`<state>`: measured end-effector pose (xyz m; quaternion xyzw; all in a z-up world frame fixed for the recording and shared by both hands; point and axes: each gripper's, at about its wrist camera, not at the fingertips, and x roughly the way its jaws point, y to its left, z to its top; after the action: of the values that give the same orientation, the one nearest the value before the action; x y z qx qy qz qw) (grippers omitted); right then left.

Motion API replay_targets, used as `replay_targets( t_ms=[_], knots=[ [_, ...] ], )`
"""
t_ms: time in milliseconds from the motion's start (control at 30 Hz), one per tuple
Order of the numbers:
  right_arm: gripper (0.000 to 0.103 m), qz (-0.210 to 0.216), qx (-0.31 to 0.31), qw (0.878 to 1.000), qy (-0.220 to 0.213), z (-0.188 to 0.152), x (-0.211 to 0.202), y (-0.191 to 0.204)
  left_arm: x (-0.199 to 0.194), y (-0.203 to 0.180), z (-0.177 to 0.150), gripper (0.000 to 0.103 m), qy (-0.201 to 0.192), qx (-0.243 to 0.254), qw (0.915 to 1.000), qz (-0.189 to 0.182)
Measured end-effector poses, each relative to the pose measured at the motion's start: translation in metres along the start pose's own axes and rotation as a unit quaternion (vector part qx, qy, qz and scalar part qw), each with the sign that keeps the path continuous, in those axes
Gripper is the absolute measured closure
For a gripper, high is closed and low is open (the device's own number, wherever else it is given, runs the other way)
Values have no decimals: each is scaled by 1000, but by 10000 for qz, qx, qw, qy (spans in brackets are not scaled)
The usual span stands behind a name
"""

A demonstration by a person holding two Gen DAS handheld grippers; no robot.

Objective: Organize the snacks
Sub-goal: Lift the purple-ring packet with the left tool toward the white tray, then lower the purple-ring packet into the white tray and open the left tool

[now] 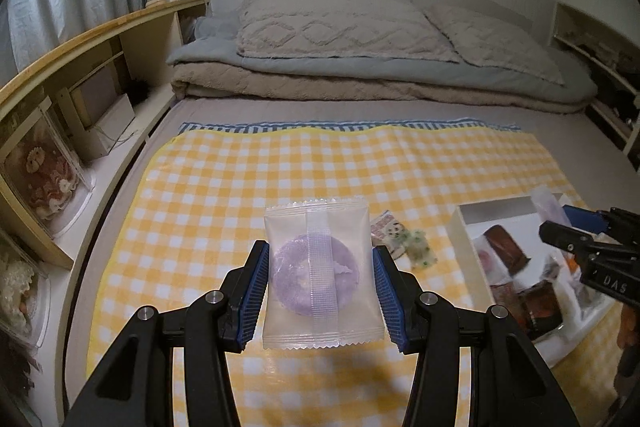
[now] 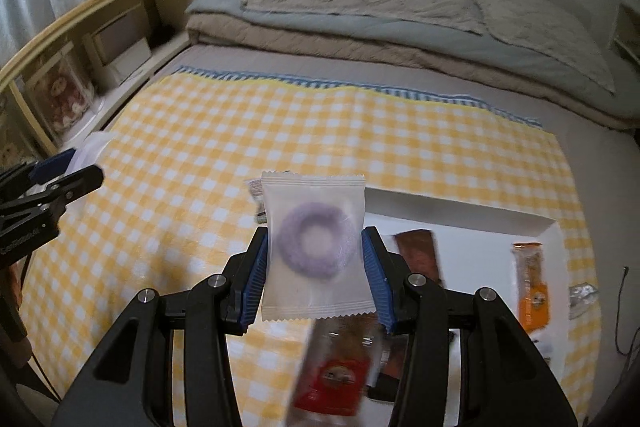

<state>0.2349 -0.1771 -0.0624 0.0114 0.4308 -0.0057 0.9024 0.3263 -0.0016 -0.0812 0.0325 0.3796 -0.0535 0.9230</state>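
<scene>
My left gripper (image 1: 320, 253) is shut on a clear packet (image 1: 316, 307) with a flat round purple snack inside, held up over the yellow checked cloth (image 1: 240, 179). My right gripper (image 2: 314, 239) is shut on a second clear packet (image 2: 316, 195) holding a purple ring-shaped snack, above the near left corner of a white box (image 2: 472, 239). In the left wrist view the right gripper (image 1: 568, 223) shows at the far right over the box (image 1: 496, 209). The right wrist view has the left gripper (image 2: 76, 165) at its left edge.
The box holds a brown packet (image 2: 418, 251), an orange one (image 2: 530, 279) and a blurred red one (image 2: 332, 379). A panda-print packet (image 1: 386, 227) and a green-speckled snack (image 1: 418, 249) lie loose on the cloth. Folded bedding (image 1: 360, 67) lies behind; a wooden shelf (image 1: 100, 27) runs along the left.
</scene>
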Motion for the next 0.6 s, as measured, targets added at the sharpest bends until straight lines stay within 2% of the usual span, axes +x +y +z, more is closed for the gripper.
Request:
replay_targets(
  t_ms=[200, 600],
  knots=[
    [56, -151, 227, 9995, -129, -9, -21, -42, -13, -27, 2, 53, -102, 45, 9998, -170],
    [56, -512, 796, 9951, -285, -32, -54, -126, 6, -110, 18, 53, -10, 349, 9966, -751]
  ],
)
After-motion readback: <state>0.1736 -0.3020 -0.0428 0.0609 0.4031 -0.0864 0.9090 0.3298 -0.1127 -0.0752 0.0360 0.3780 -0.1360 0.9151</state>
